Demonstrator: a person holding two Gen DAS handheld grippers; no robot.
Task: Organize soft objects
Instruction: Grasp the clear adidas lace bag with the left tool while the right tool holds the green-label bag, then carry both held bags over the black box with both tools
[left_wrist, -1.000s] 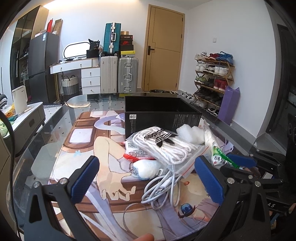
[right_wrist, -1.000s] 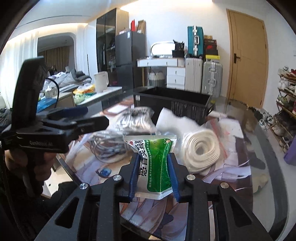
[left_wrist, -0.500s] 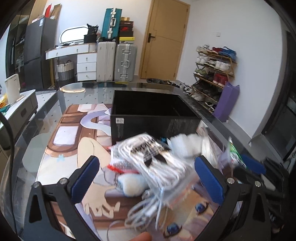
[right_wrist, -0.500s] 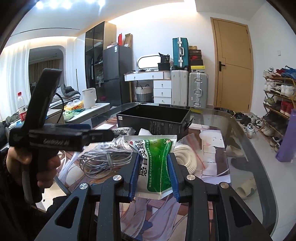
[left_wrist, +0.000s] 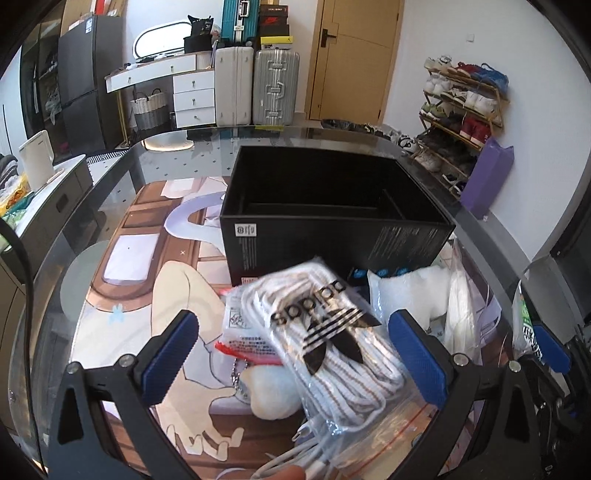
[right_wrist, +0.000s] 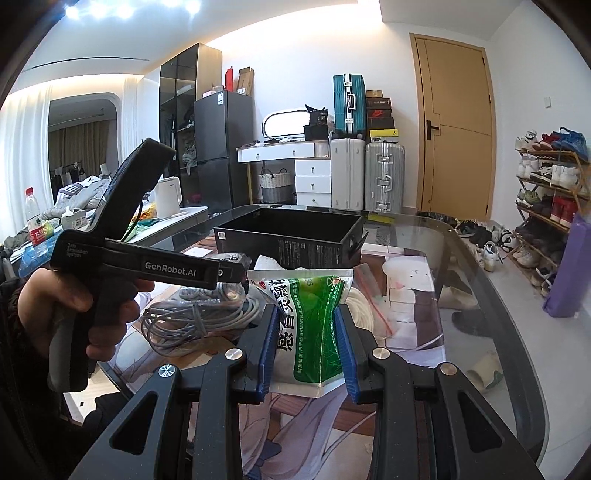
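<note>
The green-and-white foil pouch with printed characters (right_wrist: 312, 332) is clamped upright between the blue pads of my right gripper (right_wrist: 308, 345), its long axis running up out of the jaws and its crinkled sides pinched in at the waist. The open black cardboard box (right_wrist: 291, 240) lies straight ahead of it and slightly left, beyond the pile — I judge that's where the pouch should go, and the right hand is plainly the one to carry it there. My left gripper (left_wrist: 291, 354) hangs with its jaws spread wide and holding nothing, above a clear plastic bag of white ribbed socks with a black trefoil logo (left_wrist: 325, 339). Around that sit a fluffy white pouf (left_wrist: 271, 391), loose grey cables (right_wrist: 195, 317) and a white puffy packet (left_wrist: 410, 291) — all on the printed mat over the glass counter (left_wrist: 177, 155).
</note>
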